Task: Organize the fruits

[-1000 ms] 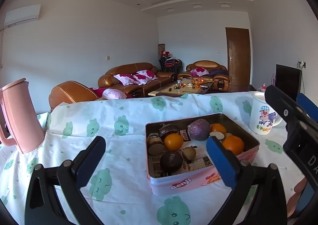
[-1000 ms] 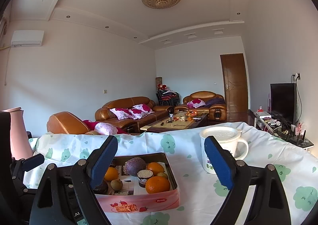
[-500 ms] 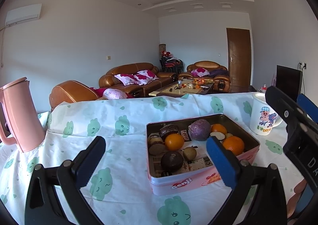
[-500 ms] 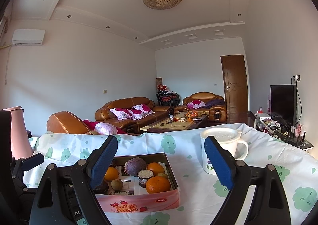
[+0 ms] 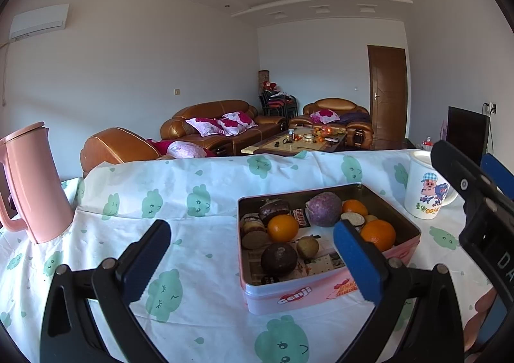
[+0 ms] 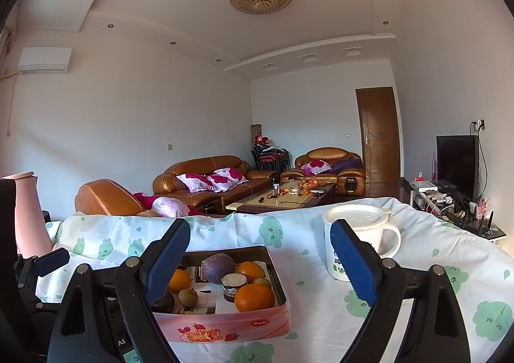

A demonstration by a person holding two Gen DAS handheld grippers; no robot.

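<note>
almost nothing has moved since a second ago. we hold both grippers, left gripper [image 5: 252, 249] and right gripper [image 6: 260, 258], spread apart and empty, short of the tin [image 5: 324, 294] on the counter [image 5: 199, 250], ready to reach. oranges [image 5: 283, 228] and other fruit lie mixed inside it.

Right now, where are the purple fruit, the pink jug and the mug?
purple fruit [image 5: 324, 209], left wrist view, middle of its skin.
pink jug [image 5: 35, 189], left wrist view, its side wall.
mug [image 6: 369, 236], right wrist view, its white side.

A white cloth [image 5: 199, 254] printed with green cartoon blobs covers the bench. The tin [image 5: 321, 294] is pink outside, with strawberry pictures on one side. In it lie bright oranges [image 5: 282, 228], a dull purple fruit [image 5: 324, 209] and a dark brown one [image 5: 279, 259]. The jug [image 5: 30, 183] is plain pink; the mug [image 5: 424, 189] is white with a cartoon pig. Each hand-held gripper [image 6: 260, 262] is black with blue pads [image 6: 167, 258].
</note>
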